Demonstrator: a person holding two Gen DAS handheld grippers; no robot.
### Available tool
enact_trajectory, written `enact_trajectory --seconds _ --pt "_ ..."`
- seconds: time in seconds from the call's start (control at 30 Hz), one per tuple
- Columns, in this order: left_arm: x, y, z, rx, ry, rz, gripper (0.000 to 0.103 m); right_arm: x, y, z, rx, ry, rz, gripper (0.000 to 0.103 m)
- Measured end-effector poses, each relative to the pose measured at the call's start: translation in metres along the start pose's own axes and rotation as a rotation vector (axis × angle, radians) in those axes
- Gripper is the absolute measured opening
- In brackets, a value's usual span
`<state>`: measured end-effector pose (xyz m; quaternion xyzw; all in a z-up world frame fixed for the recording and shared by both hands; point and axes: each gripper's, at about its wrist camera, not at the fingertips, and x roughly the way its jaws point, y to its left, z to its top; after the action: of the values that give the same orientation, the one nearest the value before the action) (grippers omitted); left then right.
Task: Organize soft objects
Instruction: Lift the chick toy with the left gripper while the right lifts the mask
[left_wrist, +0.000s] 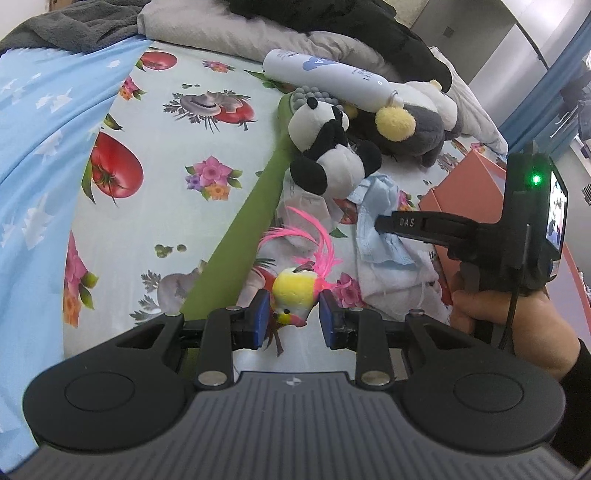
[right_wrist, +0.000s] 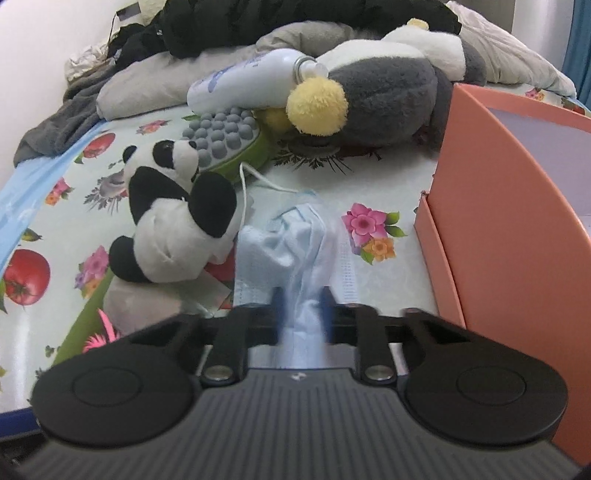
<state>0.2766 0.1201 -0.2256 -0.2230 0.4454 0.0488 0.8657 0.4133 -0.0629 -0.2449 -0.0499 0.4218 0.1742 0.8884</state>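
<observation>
The toy bird, light and squashy with frail pink feathers, is best taken by its round body; it lies on the bed between the half-open left tongs, apparently not yet pinched. The limp face mask is held bunched in the right tongs, left of the orange box.

The bedsheet was pale with red tomatoes and pink flowers. The panda was black and white, the toy bird yellow with pink feathers, the face mask light blue, the box salmon orange, the big plush grey with a yellow pompom.
</observation>
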Motion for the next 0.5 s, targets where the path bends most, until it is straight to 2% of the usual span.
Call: enact_trajectory --seconds 0.03,0.17,0.5 --pt "0.000 0.000 0.001 0.001 -0.001 -0.001 0.034 0.001 -0.001 0.001 0.005 0.008 0.005 0.012" --pt "-0.007 -0.001 0.001 0.011 -0.010 0.002 0.034 -0.009 -0.002 0.007 0.026 0.009 0.026 0.009" --pt "-0.047 -0.012 -0.004 0.014 -0.065 -0.012 0.034 -0.070 -0.004 0.003 0.023 -0.057 0.006 0.008"
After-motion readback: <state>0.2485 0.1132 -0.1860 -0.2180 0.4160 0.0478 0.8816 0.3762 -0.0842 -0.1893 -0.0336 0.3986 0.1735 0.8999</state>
